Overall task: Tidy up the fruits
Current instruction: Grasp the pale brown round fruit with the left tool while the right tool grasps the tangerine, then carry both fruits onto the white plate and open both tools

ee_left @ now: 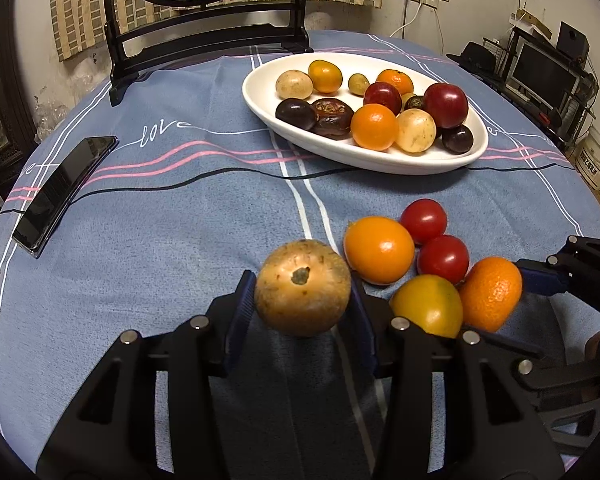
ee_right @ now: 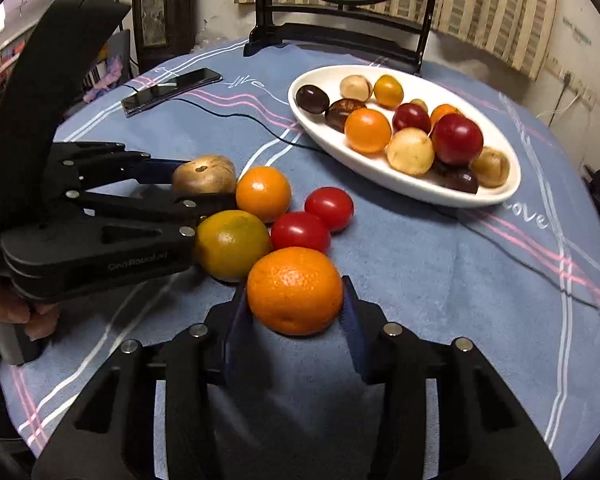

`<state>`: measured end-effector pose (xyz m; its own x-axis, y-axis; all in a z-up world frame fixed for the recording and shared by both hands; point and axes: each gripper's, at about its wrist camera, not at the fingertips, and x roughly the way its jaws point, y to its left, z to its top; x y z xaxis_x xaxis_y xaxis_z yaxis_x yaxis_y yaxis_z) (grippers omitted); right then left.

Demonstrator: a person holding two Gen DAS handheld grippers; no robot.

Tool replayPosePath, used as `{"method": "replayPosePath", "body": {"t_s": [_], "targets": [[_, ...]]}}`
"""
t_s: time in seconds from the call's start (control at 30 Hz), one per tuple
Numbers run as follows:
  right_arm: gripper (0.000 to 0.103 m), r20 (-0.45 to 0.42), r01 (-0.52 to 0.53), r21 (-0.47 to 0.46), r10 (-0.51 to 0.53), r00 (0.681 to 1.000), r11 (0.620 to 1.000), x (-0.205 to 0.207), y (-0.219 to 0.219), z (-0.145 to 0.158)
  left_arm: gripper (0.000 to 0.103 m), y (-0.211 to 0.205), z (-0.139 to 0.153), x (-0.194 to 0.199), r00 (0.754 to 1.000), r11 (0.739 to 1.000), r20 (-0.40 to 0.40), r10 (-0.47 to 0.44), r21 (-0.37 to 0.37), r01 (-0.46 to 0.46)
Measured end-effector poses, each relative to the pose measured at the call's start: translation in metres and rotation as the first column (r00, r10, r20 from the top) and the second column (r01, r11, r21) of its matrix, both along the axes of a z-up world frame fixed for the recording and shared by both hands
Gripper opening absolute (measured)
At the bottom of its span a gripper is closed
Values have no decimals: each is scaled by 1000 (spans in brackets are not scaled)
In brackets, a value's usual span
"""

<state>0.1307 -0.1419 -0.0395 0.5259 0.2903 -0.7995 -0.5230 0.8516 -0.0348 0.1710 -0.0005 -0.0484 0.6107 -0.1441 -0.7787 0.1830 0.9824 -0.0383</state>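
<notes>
My left gripper [ee_left: 302, 300] is shut on a round brown fruit [ee_left: 302, 288], which also shows in the right wrist view [ee_right: 204, 174]. My right gripper [ee_right: 294, 304] is shut on a bumpy orange [ee_right: 295, 290], seen at the right in the left wrist view [ee_left: 492, 294]. Between them on the cloth lie a smooth orange fruit [ee_left: 379, 250], two red tomatoes [ee_left: 424, 221] [ee_left: 443, 259] and a yellow-green citrus [ee_left: 427, 306]. A white oval dish [ee_left: 260, 98] further back holds several fruits.
A blue tablecloth [ee_left: 180, 240] covers the round table. A black phone [ee_left: 62, 190] lies at the left with a thin black cable [ee_left: 220, 178] crossing the cloth. A black mirror stand [ee_left: 204, 46] stands at the far edge.
</notes>
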Motion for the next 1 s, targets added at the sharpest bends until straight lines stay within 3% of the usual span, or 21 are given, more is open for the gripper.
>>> {"method": "replayPosePath", "body": {"t_s": [0.4,0.73,1.0], "targets": [[44,-56,189,171,-182,982,967,21,-46,10,44,0,5,-2,1000,1000,3,15,15,-16],[44,21,223,250,-236,972,942,20,-75,53,44,-10,51,0,998,1000,57,-7,-11,8],[44,82,278,300,-315,946,913,65,-90,83,44,-34,68,50,998,1000,54,-20,0,20]]}}
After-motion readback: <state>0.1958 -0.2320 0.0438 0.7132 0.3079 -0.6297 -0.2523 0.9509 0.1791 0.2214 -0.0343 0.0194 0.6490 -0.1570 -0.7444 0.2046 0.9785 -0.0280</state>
